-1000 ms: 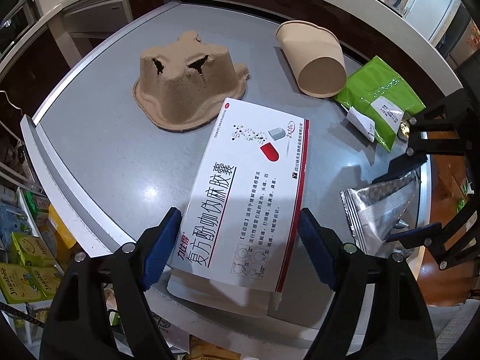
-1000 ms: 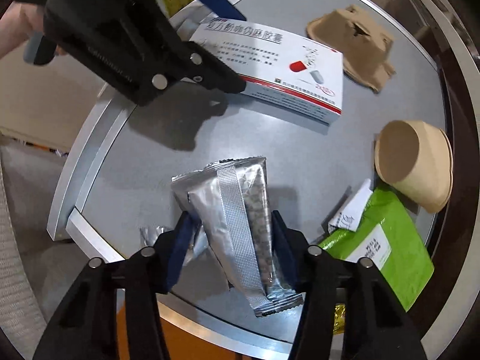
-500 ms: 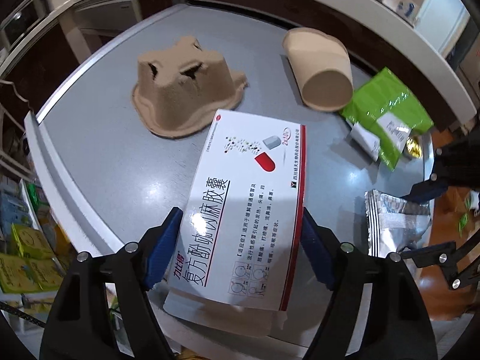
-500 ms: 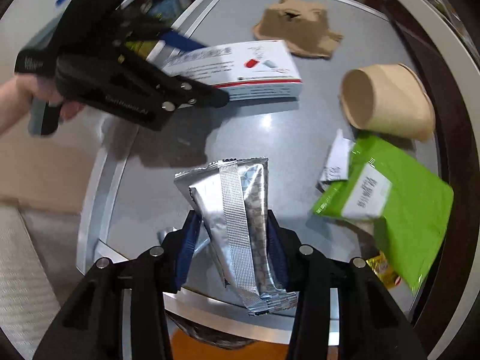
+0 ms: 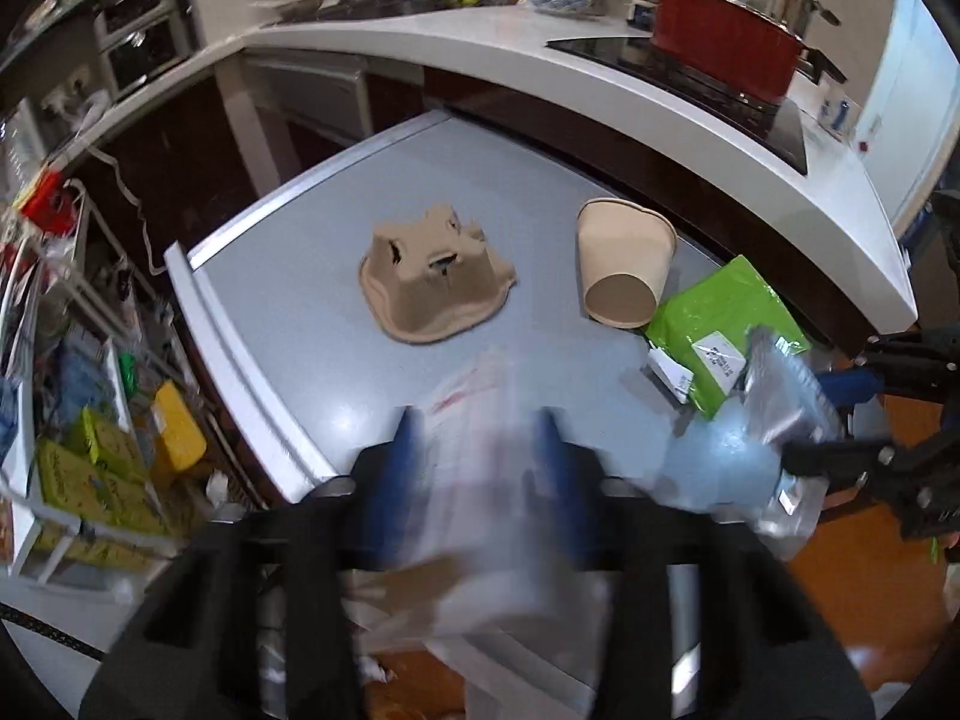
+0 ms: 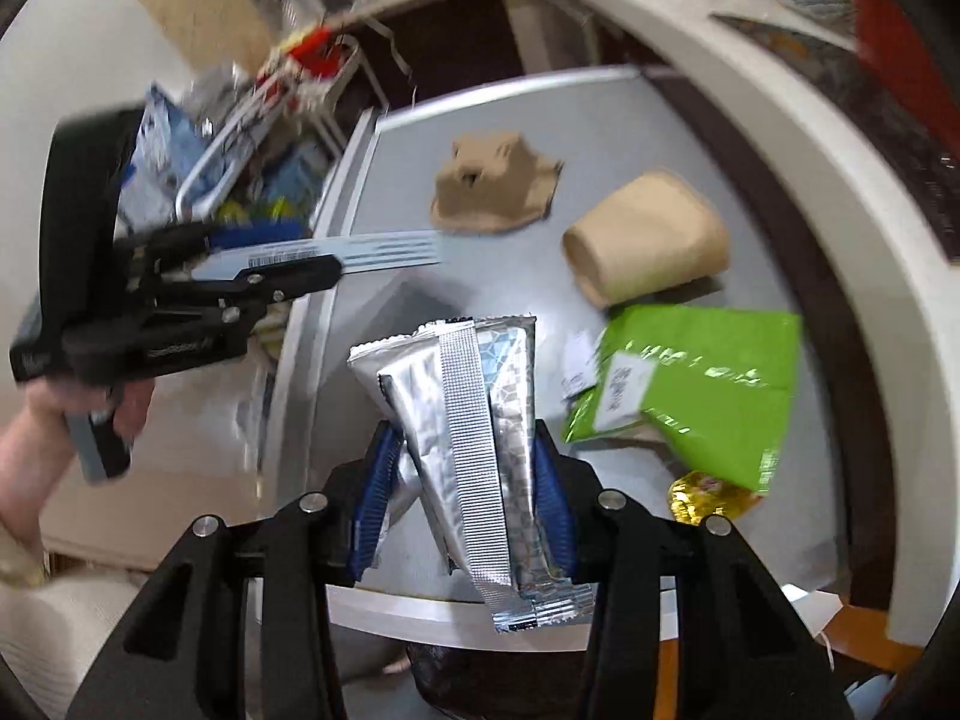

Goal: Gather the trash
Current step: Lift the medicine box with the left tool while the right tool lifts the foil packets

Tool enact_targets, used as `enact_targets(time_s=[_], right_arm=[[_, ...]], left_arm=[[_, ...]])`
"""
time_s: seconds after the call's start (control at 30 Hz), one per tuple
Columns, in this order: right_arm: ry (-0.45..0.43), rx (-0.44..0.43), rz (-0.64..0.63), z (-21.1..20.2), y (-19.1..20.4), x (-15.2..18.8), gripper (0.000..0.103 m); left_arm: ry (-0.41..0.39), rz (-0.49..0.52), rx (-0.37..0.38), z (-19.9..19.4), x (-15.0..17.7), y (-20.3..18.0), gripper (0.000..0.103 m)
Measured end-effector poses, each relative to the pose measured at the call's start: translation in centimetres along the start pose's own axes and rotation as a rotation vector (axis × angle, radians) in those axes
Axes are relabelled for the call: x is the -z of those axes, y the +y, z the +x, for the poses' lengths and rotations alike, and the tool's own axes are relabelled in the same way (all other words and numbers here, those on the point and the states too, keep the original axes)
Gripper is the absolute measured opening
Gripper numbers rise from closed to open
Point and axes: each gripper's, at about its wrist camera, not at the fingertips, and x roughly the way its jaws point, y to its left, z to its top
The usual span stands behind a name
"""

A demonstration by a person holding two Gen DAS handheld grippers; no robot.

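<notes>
Silver foil wrapper (image 6: 474, 438), creased, no readable print, is clamped in the right gripper (image 6: 465, 510); the left gripper (image 5: 477, 468) clenches a blurred white medicine box (image 5: 480, 420).

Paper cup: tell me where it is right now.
The paper cup lies on its side on the grey table, right of the cardboard drink tray and just behind the green pouch, near the table's far edge.

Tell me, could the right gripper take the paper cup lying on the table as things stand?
Probably not: the right gripper is shut on the silver wrapper. The way to the paper cup looks free, but the jaws are occupied.
</notes>
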Motion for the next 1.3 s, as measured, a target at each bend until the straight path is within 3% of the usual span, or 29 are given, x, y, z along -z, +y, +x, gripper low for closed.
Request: enact_targets(time_s=[0.13,0.23,0.33,0.37,0.57,0.67,0.83,0.9,1.0,1.07,1.17,1.3], right_arm=[[-0.020,0.014,0.005,-0.5,0.5,0.0,0.044],[-0.005,0.014,-0.010,0.1,1.2,0.7,0.044],[0.008,0.000,-0.012,0.6,1.7,1.6,0.044],[0.010,-0.003,-0.008,0.2,1.7,2.1,0.044],[0.015,-0.011,0.009,0.9,1.7,2.8,0.043],[0.012,-0.006,0.009,1.0,1.8,2.7,0.044],[0.011,-0.004,0.009,1.0,1.9,2.6,0.044],[0.017,-0.001,0.011,1.1,1.8,2.7,0.043],[0.021,-0.001,0.016,1.1,1.6,2.9,0.043],[0.022,0.001,0.020,1.0,1.4,2.9,0.043],[0.020,0.007,0.031,0.6,1.0,3.1,0.044],[0.013,0.022,0.035,0.0,0.6,3.3,0.044]], left_arm=[[0.026,-0.001,-0.031,0.2,0.6,-0.6,0.037],[0.045,-0.032,0.013,1.2,1.6,-0.2,0.056],[0.033,-0.096,0.059,0.5,2.3,1.2,0.063],[0.030,-0.113,0.067,0.3,2.5,1.8,0.073],[0.010,-0.156,-0.020,-0.8,2.5,4.8,0.076],[0.070,-0.191,-0.028,0.7,2.4,5.1,0.080],[0.171,-0.260,-0.151,4.8,2.7,3.6,0.080],[0.191,-0.282,-0.144,5.9,2.6,3.1,0.080],[0.205,-0.250,-0.126,7.3,2.0,1.8,0.082],[0.200,-0.185,-0.065,7.8,1.5,0.6,0.082],[0.182,-0.070,-0.056,8.1,0.9,-1.0,0.082],[0.185,-0.061,-0.037,7.5,0.8,-1.2,0.082]])
